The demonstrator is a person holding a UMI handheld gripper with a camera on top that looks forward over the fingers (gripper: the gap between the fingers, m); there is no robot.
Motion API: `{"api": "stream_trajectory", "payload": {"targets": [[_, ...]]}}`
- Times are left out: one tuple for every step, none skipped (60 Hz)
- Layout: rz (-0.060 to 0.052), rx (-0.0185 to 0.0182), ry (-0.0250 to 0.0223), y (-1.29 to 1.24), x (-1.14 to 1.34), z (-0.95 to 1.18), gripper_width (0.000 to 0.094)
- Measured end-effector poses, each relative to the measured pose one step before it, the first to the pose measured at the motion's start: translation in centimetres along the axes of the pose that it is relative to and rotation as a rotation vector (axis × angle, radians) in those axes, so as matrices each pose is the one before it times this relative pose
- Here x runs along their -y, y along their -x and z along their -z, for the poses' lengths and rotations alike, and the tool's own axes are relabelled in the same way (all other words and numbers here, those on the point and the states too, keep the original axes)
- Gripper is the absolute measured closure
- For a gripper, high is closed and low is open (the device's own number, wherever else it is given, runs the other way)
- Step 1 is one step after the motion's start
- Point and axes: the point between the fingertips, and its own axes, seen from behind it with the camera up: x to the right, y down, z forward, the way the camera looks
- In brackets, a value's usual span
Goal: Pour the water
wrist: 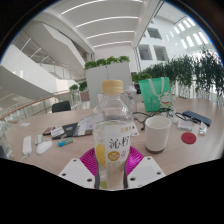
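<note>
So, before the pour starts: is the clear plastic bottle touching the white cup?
Apart. The gripper view shows bare table between the clear plastic bottle and the white cup beside it.

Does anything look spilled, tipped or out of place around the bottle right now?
Nothing stands out. The bottle stands upright between the gripper fingers, cap on, and the white cup sits upright beside it on the table. No spill shows.
</note>
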Motion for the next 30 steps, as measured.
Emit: {"api": "stream_trajectory", "payload": {"targets": [[-0.0332,0.01848,-0.00004,-0.183,0.720,-0.067,0.0621],[-0.0368,0.01191,-0.00100,0.150,0.841,-0.157,0.0620],[-0.0429,0.01257,-0.00067,0.151,0.826,-0.171,0.0622],[-0.0493,0.01519,0.00056,0.246,0.831,-0.244,0.0623],[-0.0535,0.01660,0.00128,0.183,0.832,-0.288,0.0622],[-0.0529,0.00792,-0.00084,0.877,0.793,-0.364,0.0622],[-0.0611,0.02586,0.00411,-0.530,0.499,-0.327,0.0622],[-0.0634,0.01691,0.00345,0.161,0.757,-0.287,0.0623],[-0.0632,0.01528,0.00342,0.142,0.731,-0.318,0.0622],[-0.0631,0.01425,0.00237,0.113,0.739,-0.278,0.0622],[-0.0628,0.01194,0.00223,0.063,0.687,-0.357,0.0621],[-0.0613,0.01067,0.00427,0.002,0.625,-0.375,0.0622],[-0.0619,-0.00337,0.00187,1.083,0.126,-0.156,0.0622],[-0.0487,0.01044,-0.00133,-0.975,0.293,-1.087,0.0622],[-0.0660,0.00447,0.00747,-0.122,0.463,-0.293,0.0623],[-0.0681,0.00607,0.00888,-0.087,0.368,-0.281,0.0623],[-0.0685,0.01056,0.01265,-0.019,0.376,-0.407,0.0623],[-0.0695,0.01167,0.01307,-0.047,0.279,-0.304,0.0623],[-0.0848,-0.00292,0.01388,1.019,-0.204,0.421,0.0623],[-0.0668,0.01792,0.01625,-0.088,0.209,-0.212,0.0623],[-0.0605,0.01376,0.00946,-0.327,0.331,-0.589,0.0622],[-0.0628,0.01276,0.01452,-0.010,0.095,-0.275,0.0623],[-0.0609,0.01429,0.01362,0.037,0.122,-0.164,0.0623],[-0.0576,0.01417,0.01341,0.127,-0.017,-0.242,0.0623],[-0.0557,0.01288,0.01337,0.139,-0.026,-0.080,0.0648],[-0.0524,0.01301,0.01441,0.124,-0.039,-0.037,0.0623],[-0.0513,0.01176,0.01232,0.174,-0.063,-0.034,0.0623],[-0.0649,0.00052,0.00419,0.883,-0.927,0.326,0.0623],[-0.0249,0.02005,0.00495,-0.341,0.289,-0.598,0.0623],[-0.0384,0.01601,0.01040,0.121,-0.068,-0.070,0.0623]]}}
